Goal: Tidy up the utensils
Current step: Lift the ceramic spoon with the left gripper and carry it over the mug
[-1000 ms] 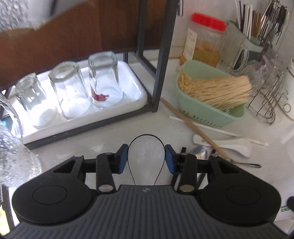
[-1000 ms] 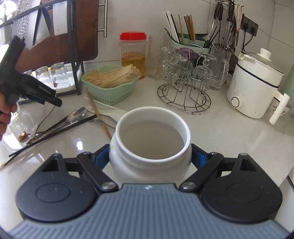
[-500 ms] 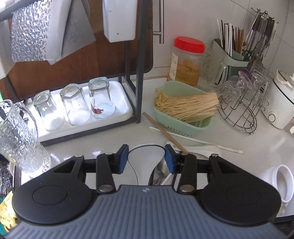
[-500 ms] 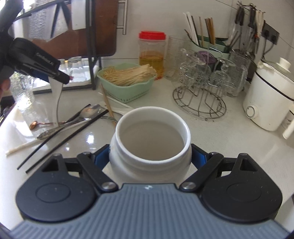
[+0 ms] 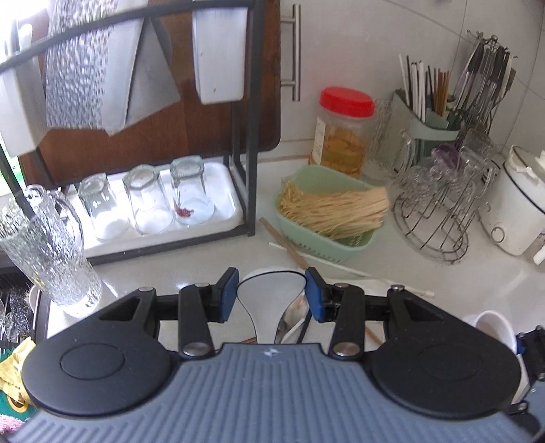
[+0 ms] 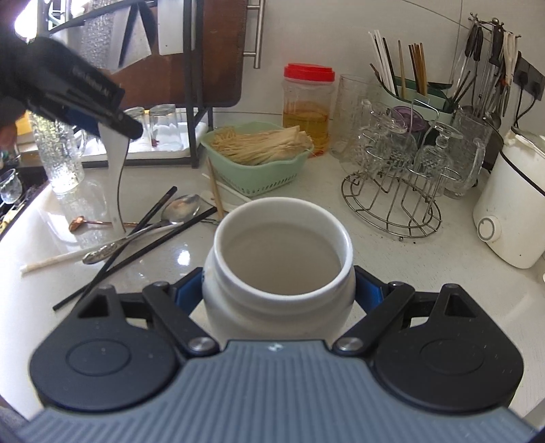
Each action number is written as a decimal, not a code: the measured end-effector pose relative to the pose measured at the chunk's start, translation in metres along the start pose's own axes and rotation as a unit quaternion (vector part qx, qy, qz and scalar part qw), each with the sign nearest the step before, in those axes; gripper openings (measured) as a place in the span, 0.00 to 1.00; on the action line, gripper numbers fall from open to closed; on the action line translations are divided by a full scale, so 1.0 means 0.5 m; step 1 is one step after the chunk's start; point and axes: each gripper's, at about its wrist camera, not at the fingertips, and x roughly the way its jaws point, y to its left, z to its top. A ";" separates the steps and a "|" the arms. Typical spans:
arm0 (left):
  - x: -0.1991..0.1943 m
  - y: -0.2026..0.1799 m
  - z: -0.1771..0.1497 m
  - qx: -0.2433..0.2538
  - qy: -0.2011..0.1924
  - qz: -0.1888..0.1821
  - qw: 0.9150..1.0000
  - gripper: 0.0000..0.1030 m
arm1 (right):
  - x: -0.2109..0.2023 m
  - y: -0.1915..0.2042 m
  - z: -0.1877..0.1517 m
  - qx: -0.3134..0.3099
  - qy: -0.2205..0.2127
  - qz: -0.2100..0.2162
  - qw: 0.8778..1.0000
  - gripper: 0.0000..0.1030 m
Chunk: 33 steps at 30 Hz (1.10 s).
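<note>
While utensils litter white counter, tiled wall

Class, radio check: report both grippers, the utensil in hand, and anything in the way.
Left gripper shut on white spatula, lifted off counter. Right gripper shut on empty white jar. Spoon and chopsticks loose on the counter between them.

**A Bright Kitchen Corner**

White tiles are covering the wall. A shiny white counter is running along under it, and daylight is bouncing off the top. A black rack is standing on the counter at the left, with a brown board leaning behind it. A black plug is sitting in the wall at the far right. Strong light is coming in from the left side.
</note>
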 end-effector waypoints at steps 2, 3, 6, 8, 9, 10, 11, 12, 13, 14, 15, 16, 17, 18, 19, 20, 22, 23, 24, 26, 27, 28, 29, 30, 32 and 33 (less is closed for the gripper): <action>-0.016 -0.012 0.008 0.002 -0.007 -0.004 1.000 0.47 | 0.000 -0.001 -0.001 -0.002 -0.001 0.004 1.000 0.88; -0.026 -0.020 0.012 0.004 -0.011 -0.006 1.000 0.47 | -0.001 -0.003 -0.001 -0.004 -0.001 0.006 1.000 0.88; -0.059 -0.041 0.027 0.000 -0.022 -0.015 1.000 0.47 | -0.001 -0.004 -0.001 -0.007 -0.001 0.011 1.000 0.88; -0.084 -0.056 0.040 -0.004 -0.033 -0.024 0.999 0.47 | -0.002 -0.004 -0.002 -0.012 -0.003 0.014 1.000 0.88; -0.099 -0.066 0.047 -0.001 -0.041 -0.028 0.999 0.47 | -0.002 -0.005 -0.002 -0.013 -0.003 0.016 1.000 0.88; -0.112 -0.077 0.053 0.003 -0.047 -0.034 0.998 0.47 | -0.002 -0.006 -0.001 -0.013 -0.002 0.018 1.000 0.88; -0.125 -0.088 0.060 0.006 -0.053 -0.041 0.998 0.47 | -0.002 -0.007 -0.001 -0.014 -0.002 0.020 1.000 0.88; -0.136 -0.099 0.066 0.011 -0.058 -0.049 0.997 0.47 | -0.003 -0.007 -0.002 -0.015 -0.003 0.021 1.000 0.88; -0.149 -0.111 0.072 0.015 -0.065 -0.057 0.996 0.47 | -0.003 -0.007 -0.002 -0.017 -0.003 0.024 1.000 0.88; -0.160 -0.122 0.077 0.019 -0.070 -0.063 0.995 0.47 | -0.003 -0.008 -0.001 -0.019 -0.002 0.026 0.999 0.88; -0.173 -0.134 0.082 0.022 -0.077 -0.070 0.994 0.47 | -0.003 -0.008 -0.001 -0.021 -0.003 0.029 0.999 0.88; -0.183 -0.143 0.086 0.024 -0.082 -0.077 0.993 0.47 | -0.002 -0.008 0.000 -0.024 -0.003 0.030 0.999 0.88; -0.192 -0.153 0.088 0.026 -0.087 -0.084 0.992 0.47 | -0.002 -0.008 0.000 -0.026 -0.003 0.032 0.999 0.88; -0.200 -0.166 0.091 0.029 -0.089 -0.091 0.991 0.47 | -0.001 -0.008 0.001 -0.027 -0.004 0.034 0.999 0.88; -0.206 -0.175 0.094 0.030 -0.090 -0.097 0.991 0.47 | 0.000 -0.008 0.001 -0.029 -0.005 0.035 0.999 0.88; -0.212 -0.186 0.095 0.031 -0.091 -0.104 0.990 0.47 | 0.000 -0.009 0.001 -0.030 -0.005 0.037 0.999 0.88; -0.218 -0.203 0.092 0.034 -0.091 -0.115 0.989 0.47 | 0.000 -0.010 0.000 -0.033 -0.006 0.040 0.999 0.88; -0.217 -0.210 0.090 0.032 -0.087 -0.123 0.988 0.47 | 0.000 -0.011 0.000 -0.034 -0.007 0.042 0.999 0.88; -0.216 -0.216 0.087 0.030 -0.084 -0.131 0.987 0.47 | 0.000 -0.011 -0.001 -0.035 -0.008 0.042 0.998 0.88; -0.209 -0.228 0.079 0.031 -0.075 -0.143 0.986 0.47 | -0.001 -0.011 -0.003 -0.037 -0.011 0.044 0.998 0.88; -0.201 -0.235 0.074 0.033 -0.068 -0.144 0.987 0.47 | -0.001 -0.012 -0.004 -0.036 -0.012 0.045 0.998 0.88; -0.193 -0.239 0.069 0.032 -0.057 -0.149 0.987 0.47 | -0.002 -0.013 -0.005 -0.037 -0.013 0.046 0.998 0.88; -0.186 -0.240 0.065 0.027 -0.048 -0.157 0.986 0.47 | -0.002 -0.013 -0.005 -0.037 -0.014 0.047 0.998 0.88; -0.177 -0.242 0.061 0.023 -0.040 -0.163 0.986 0.47 | -0.002 -0.014 -0.006 -0.037 -0.015 0.047 0.998 0.88; -0.162 -0.250 0.046 0.032 -0.028 -0.158 0.986 0.47 | -0.003 -0.013 -0.007 -0.039 -0.018 0.048 0.998 0.88; -0.156 -0.257 0.037 0.040 -0.026 -0.155 0.987 0.47 | -0.003 -0.012 -0.007 -0.039 -0.019 0.047 0.998 0.88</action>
